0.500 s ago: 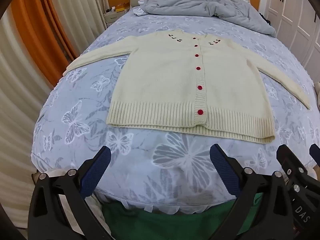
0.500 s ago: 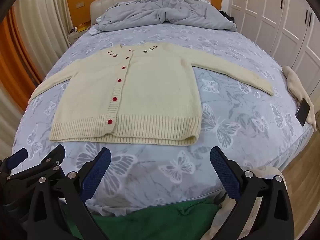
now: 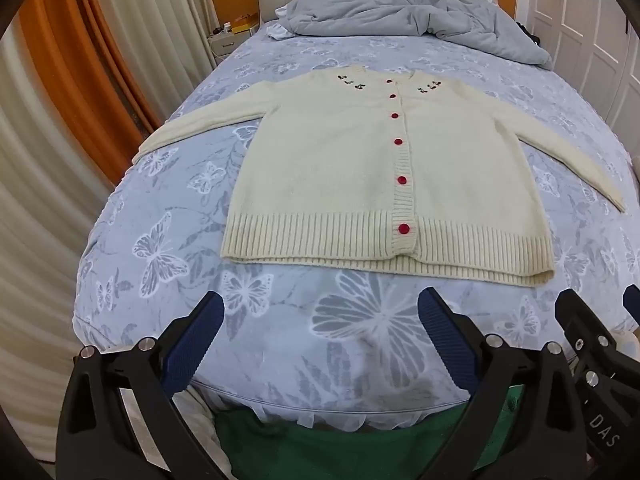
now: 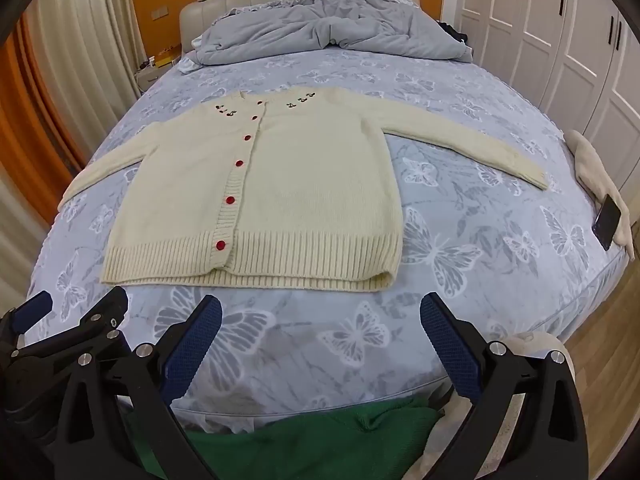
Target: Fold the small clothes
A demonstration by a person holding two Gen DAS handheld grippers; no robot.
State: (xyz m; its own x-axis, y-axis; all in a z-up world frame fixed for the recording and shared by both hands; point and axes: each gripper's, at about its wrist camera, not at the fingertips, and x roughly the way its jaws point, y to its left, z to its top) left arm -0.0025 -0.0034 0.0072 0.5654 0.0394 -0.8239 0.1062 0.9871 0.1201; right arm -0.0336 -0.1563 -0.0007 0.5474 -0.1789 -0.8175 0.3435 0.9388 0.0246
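The cream cardigan [image 3: 384, 176] lies flat and face up across the middle of the frame on the bed [image 3: 160, 200], buttoned down its red-button front, ribbed hem [image 3: 320, 240] nearest the cameras and both sleeves spread out to the sides; the one at the left of the frame [image 3: 200, 128] runs toward the bed's edge, the one at the right [image 4: 460, 136] angles toward the upper right of the right wrist view. No fold shows in it yet, so by my reading this is the very start, the approach before the first fold. The left gripper [image 3: 320, 336] hangs over the bed's near edge at the bottom of the frame, fingers wide apart and holding nothing; the right gripper [image 4: 320, 336] sits just beside it, fingers equally spread and empty, both short of the hem. The next move, I'd judge, calls for reaching in to a sleeve or a hem corner, pinching only the knit and not the sheet, then carrying it across the body. Beyond, a grey duvet [image 4: 328, 28] is heaped at the top of the frame, and a dark phone [image 4: 607, 222] rests at the far right edge.
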